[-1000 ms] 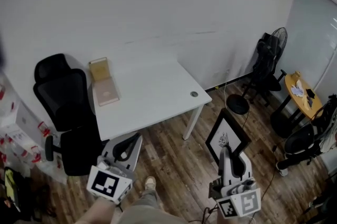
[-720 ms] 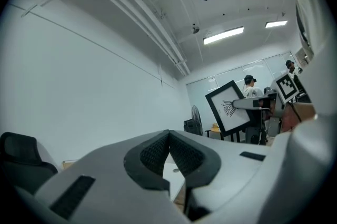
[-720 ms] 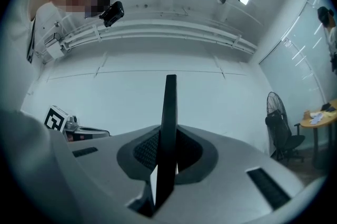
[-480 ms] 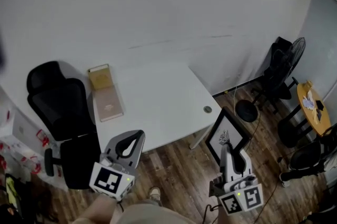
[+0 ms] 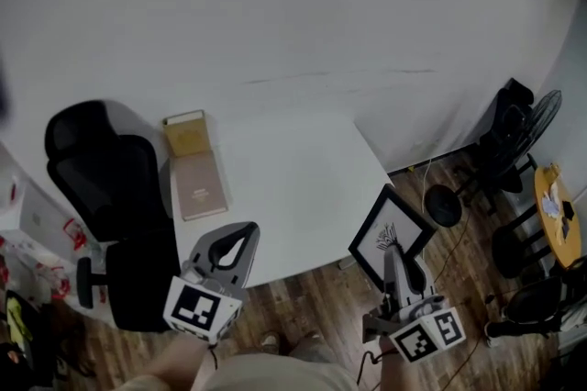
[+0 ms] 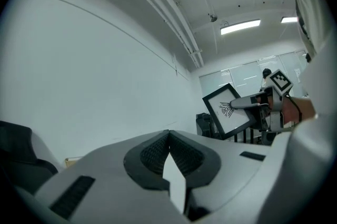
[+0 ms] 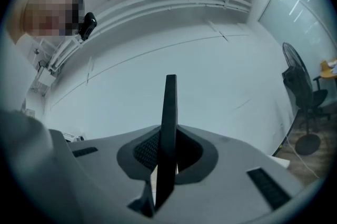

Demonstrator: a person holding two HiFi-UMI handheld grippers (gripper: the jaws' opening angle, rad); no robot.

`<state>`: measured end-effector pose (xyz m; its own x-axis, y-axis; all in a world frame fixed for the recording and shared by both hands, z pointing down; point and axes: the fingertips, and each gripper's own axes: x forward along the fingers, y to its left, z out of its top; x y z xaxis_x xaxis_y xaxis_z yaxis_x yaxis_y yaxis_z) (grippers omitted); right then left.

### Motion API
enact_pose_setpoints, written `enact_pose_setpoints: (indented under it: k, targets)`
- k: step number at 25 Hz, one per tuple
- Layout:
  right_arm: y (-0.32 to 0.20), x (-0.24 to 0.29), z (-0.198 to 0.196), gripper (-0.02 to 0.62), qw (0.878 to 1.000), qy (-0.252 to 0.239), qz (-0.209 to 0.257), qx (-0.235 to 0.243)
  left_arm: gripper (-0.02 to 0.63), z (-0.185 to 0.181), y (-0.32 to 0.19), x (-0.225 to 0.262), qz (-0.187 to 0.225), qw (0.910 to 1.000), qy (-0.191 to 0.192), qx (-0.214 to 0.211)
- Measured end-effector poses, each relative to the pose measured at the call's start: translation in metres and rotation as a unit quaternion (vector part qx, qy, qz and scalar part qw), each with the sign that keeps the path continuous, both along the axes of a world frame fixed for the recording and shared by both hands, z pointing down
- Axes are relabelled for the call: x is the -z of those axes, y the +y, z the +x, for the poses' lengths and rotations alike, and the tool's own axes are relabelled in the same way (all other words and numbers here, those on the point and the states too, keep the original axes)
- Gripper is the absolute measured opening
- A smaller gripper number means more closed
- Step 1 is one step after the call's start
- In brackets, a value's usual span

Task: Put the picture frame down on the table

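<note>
The black-rimmed picture frame (image 5: pixel 389 236) with a drawing on white hangs upright and tilted beside the right front corner of the white table (image 5: pixel 293 178). My right gripper (image 5: pixel 394 259) is shut on its lower edge. In the right gripper view the frame (image 7: pixel 170 112) stands edge-on between the two pads. My left gripper (image 5: pixel 244 236) hovers over the table's front edge, shut with nothing in it. The left gripper view shows that gripper's (image 6: pixel 168 134) tips meeting, and the frame (image 6: pixel 227 110) off to the right.
A tan box and a pinkish notebook (image 5: pixel 198 182) lie on the table's left side. A black office chair (image 5: pixel 110 187) stands to the left. To the right on the wood floor are a black round stool (image 5: pixel 445 206), a fan (image 5: pixel 537 114) and a small yellow table (image 5: pixel 561 219).
Both grippers and the view have moved toward the table. The frame, earlier well off over the floor, is now at the table's right front corner. Both grips look unchanged.
</note>
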<state>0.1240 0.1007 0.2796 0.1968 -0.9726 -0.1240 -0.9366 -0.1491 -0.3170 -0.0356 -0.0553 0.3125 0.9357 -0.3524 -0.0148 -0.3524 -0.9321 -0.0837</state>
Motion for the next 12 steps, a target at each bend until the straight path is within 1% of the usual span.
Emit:
enact_pose_setpoints:
  k: [4, 8, 12]
  targets:
    - [-0.035, -0.012, 0.017, 0.049, 0.999, -0.030, -0.010, 0.030, 0.020, 0.008, -0.025, -0.005, -0.009, 0.9997, -0.002, 0.024]
    - [-0.065, -0.025, 0.031, 0.049, 0.997, -0.047, -0.014, 0.062, 0.020, 0.012, -0.042, -0.012, -0.007, 0.9987, -0.008, 0.051]
    - [-0.096, -0.037, 0.053, 0.049, 0.994, -0.056, -0.020, 0.096, 0.020, 0.022, -0.057, -0.018, -0.011, 0.9965, -0.016, 0.081]
